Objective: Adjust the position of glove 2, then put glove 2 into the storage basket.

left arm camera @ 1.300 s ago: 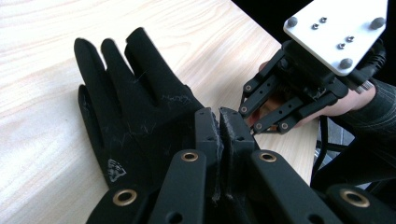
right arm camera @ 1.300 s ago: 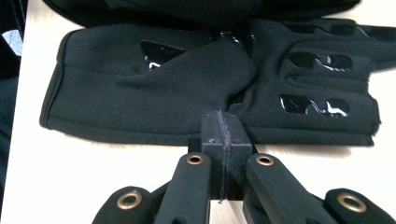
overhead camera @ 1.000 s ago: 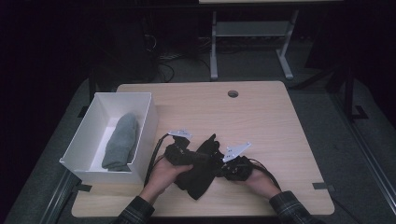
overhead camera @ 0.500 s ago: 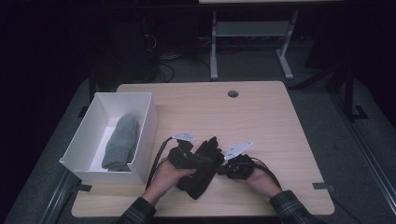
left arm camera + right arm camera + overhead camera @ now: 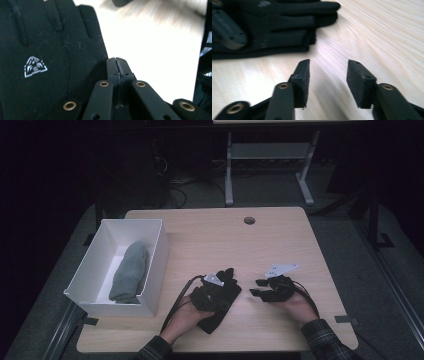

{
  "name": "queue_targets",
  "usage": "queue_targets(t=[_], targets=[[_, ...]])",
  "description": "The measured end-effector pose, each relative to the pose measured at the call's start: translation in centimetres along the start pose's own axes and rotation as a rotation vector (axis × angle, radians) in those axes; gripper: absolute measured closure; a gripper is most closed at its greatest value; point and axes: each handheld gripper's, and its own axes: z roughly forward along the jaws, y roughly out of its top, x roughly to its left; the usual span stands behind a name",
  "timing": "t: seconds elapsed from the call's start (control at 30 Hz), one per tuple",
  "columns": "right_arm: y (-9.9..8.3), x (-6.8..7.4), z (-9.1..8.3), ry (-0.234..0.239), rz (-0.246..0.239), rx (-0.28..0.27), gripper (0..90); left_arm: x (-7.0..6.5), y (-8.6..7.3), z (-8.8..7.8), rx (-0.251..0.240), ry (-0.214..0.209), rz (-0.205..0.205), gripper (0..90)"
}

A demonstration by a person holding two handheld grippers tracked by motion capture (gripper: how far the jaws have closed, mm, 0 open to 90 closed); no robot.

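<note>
Glove (image 5: 220,300) – black, small white logo, lying flat near desk (image 5: 280,240) front edge; left gripper (image 5: 117,65) jaws closed, pressed together beside it; right gripper (image 5: 328,75) just opened, jaws apart, nothing between.

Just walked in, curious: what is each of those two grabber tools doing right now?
Left gripper: fingers closed, pinching an edge of the black glove.
Right gripper: fingers have just been opening, nothing between them, apart from the glove.

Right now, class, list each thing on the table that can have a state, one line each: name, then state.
black gloves: stacked flat on the table, under the left gripper.
left gripper: shut, nothing visible between the pads.
right gripper: open, empty, apart from the gloves.
white box: open-topped.
grey sock: lying inside the box.
</note>
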Motion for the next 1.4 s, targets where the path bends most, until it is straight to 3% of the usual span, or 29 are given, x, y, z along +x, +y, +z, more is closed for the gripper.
queue_targets(t=[0.23, 0.4, 0.53, 0.63, 0.7, 0.97, 1.17, 1.27, 1.4], targets=[[-0.3, -0.1, 0.5, -0.044, -0.008, 0.009, 40.9, -0.2, -0.8, -0.8, 0.032, 0.034, 0.029, 89.6], [-0.4, -0.2, 0.8, -0.056, -0.001, 0.023, 38.8, -0.1, -1.8, -2.4, 0.077, 0.097, 0.070, 89.6], [-0.5, -0.2, 0.9, -0.059, -0.002, 0.020, 36.9, -0.1, -2.5, -2.9, 0.062, 0.108, 0.053, 89.6], [-0.5, -0.2, 1.0, -0.061, -0.007, 0.018, 34.3, 0.0, -2.3, -3.2, 0.068, 0.109, 0.075, 88.0], [-0.5, -0.2, 1.0, -0.062, -0.008, 0.018, 33.7, -0.2, -2.2, -3.3, 0.043, 0.114, 0.084, 85.7], [-0.8, -0.2, 1.1, -0.060, -0.016, -0.003, 31.0, 0.3, -1.3, -4.3, 0.000, 0.141, 0.154, 57.6], [-0.9, -0.2, 1.2, -0.058, -0.021, -0.015, 29.7, 1.2, -0.8, -3.9, 0.023, 0.159, 0.206, 26.4], [-0.9, -0.1, 1.3, -0.059, -0.021, -0.019, 29.5, 1.8, -0.6, -3.3, 0.031, 0.180, 0.212, 19.5], [-0.8, 0.0, 1.3, -0.059, -0.021, -0.020, 29.5, 2.3, -0.6, -3.2, 0.033, 0.204, 0.222, 18.3]])
